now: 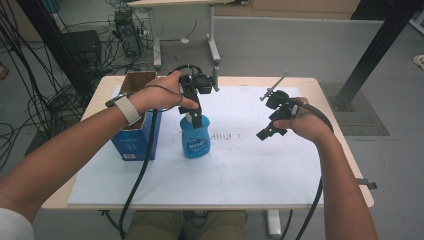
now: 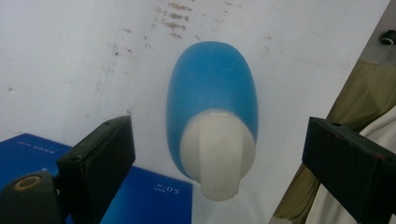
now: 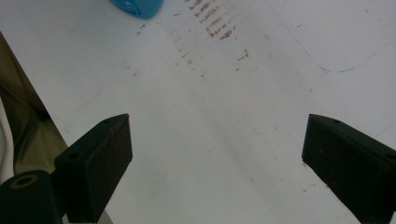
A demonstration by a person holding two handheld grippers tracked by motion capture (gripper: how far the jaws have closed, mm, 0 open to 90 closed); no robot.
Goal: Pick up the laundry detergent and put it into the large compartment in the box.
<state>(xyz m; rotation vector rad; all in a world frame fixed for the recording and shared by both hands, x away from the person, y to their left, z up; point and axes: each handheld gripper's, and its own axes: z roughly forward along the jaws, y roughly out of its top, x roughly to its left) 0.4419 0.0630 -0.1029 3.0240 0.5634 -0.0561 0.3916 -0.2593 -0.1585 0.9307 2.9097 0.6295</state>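
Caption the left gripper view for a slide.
Left gripper, jaws open, poised above the white cap of a blue bottle standing on the white table.

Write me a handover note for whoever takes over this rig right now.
Left gripper: open, jaws straddling the white cap of the blue bottle from above, pads not touching it.
Right gripper: open, holding nothing, hovering over the white mat to the bottle's right.
Bottle: upright on the mat, beside the open blue box.
Done: left gripper lined up over the cap.
Left: probably close on the cap and lift; where the bottle goes next is not evident.
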